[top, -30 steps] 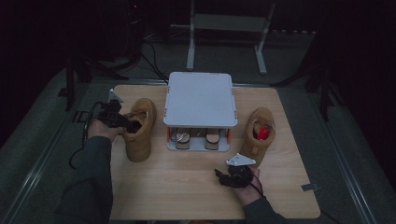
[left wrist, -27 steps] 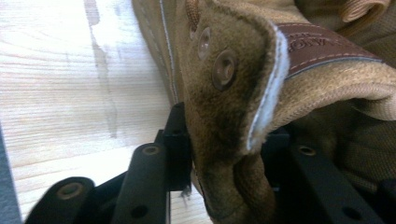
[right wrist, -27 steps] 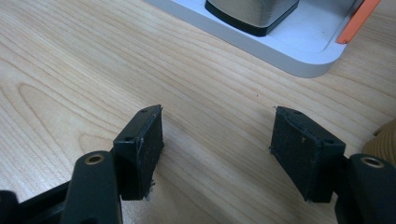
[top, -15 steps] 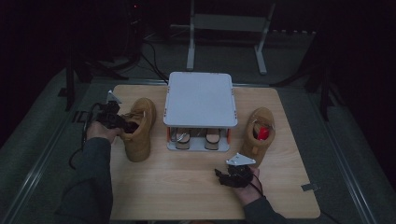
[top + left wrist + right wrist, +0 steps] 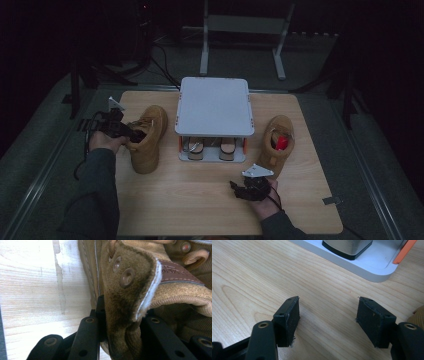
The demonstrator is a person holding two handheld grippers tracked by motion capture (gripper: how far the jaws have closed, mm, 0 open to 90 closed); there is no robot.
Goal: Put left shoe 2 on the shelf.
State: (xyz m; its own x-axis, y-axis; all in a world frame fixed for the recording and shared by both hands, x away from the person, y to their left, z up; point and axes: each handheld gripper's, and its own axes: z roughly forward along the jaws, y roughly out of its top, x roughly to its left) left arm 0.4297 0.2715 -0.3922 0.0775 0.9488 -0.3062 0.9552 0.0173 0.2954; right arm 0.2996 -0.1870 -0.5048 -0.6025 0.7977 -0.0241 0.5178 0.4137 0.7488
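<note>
Two grippers sit in front of me on a pale wooden worktop (image 5: 200, 200) with a clear grain. Nearest, my right gripper (image 5: 252, 187) rests low over bare wood with its jaws spread and nothing between them; in the right gripper view the pads (image 5: 290, 320) hover just above the boards, facing the white base of the rack (image 5: 372, 270).

Farther out on the left, my left gripper (image 5: 131, 134) has just been closing its jaws, and they now pinch the suede collar of the left tan boot (image 5: 127, 300), beside its eyelets and leather tag. That boot (image 5: 149, 137) lies on the worktop just left of the rack, toe toward me.

In the middle stands a small white rack (image 5: 214, 105) with a flat top, a pair of shoes tucked on its lower shelf. To its right lies a second tan boot (image 5: 277, 145) with something red (image 5: 282, 142) inside its opening.

Beyond the worktop the room is dim: grey carpeted floor (image 5: 350, 125), dark cables, and a metal stand (image 5: 240, 40) at the back.
</note>
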